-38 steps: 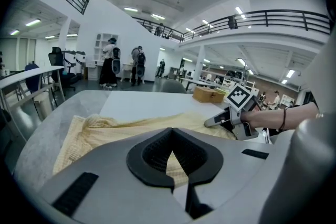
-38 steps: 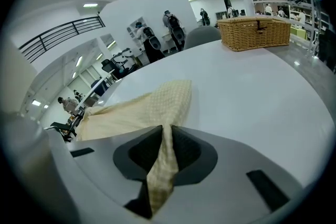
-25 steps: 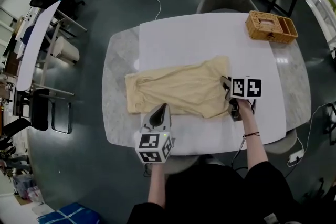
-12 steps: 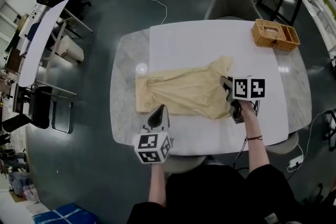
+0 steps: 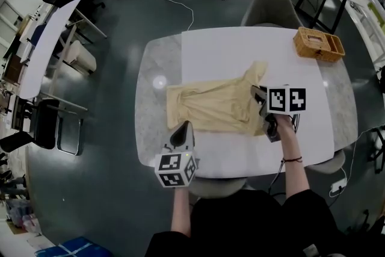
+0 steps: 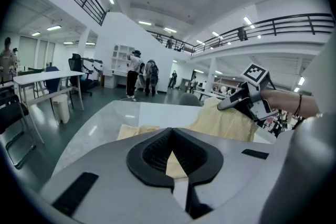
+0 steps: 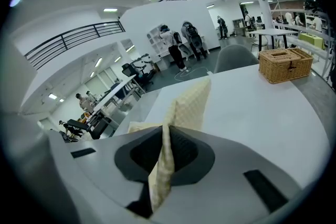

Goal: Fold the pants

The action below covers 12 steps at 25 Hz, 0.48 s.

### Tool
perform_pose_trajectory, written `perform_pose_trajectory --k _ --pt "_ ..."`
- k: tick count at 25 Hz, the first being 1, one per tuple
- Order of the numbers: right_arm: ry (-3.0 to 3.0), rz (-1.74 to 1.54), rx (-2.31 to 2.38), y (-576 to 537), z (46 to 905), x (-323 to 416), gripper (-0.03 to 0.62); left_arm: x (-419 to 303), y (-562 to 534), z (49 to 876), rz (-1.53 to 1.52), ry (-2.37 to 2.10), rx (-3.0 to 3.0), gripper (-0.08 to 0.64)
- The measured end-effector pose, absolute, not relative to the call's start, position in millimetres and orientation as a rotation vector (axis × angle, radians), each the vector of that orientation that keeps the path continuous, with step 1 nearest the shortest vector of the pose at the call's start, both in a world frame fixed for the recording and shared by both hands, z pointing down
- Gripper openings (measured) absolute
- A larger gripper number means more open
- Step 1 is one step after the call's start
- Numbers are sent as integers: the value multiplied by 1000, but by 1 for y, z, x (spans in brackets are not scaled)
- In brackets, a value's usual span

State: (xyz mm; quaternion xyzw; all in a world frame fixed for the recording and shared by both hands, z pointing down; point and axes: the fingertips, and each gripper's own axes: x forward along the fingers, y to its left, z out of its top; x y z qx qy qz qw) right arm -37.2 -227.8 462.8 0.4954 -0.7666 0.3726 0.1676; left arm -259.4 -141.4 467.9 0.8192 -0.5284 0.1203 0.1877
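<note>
While the right gripper [image 5: 257, 93] hangs above the table [image 5: 151, 129], its jaws are pressed together on a fold of the cream pants [image 5: 213, 108]. In the right gripper view the pinched cloth runs up between the pads and rises as a peak just ahead of this gripper [image 7: 164, 152]. From that raised end the rest of the pants lies flat on the table and white mat [image 5: 240, 51], stretching away toward the left gripper [image 5: 183, 127]. That gripper's tip is over the garment's near edge. Its jaws are drawn together on nothing, with only cloth and mat showing through the slot. A wicker basket [image 5: 317, 45] sits well beyond the right gripper.
</note>
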Motion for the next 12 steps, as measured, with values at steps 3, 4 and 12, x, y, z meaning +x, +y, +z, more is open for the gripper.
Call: perform_pose_trajectory --k 3,4,12 --pt "-2201 1062 1398 -228 456 -55 34 -271 -142 468 328 -1484 2303 14" --pt "-2206 1063 1395 -228 455 -60 33 -274 -141 468 325 -1483 2303 14" --pt "-2250 1057 1368 -232 439 -102 32 -301 -141 470 311 -1477 2297 14"
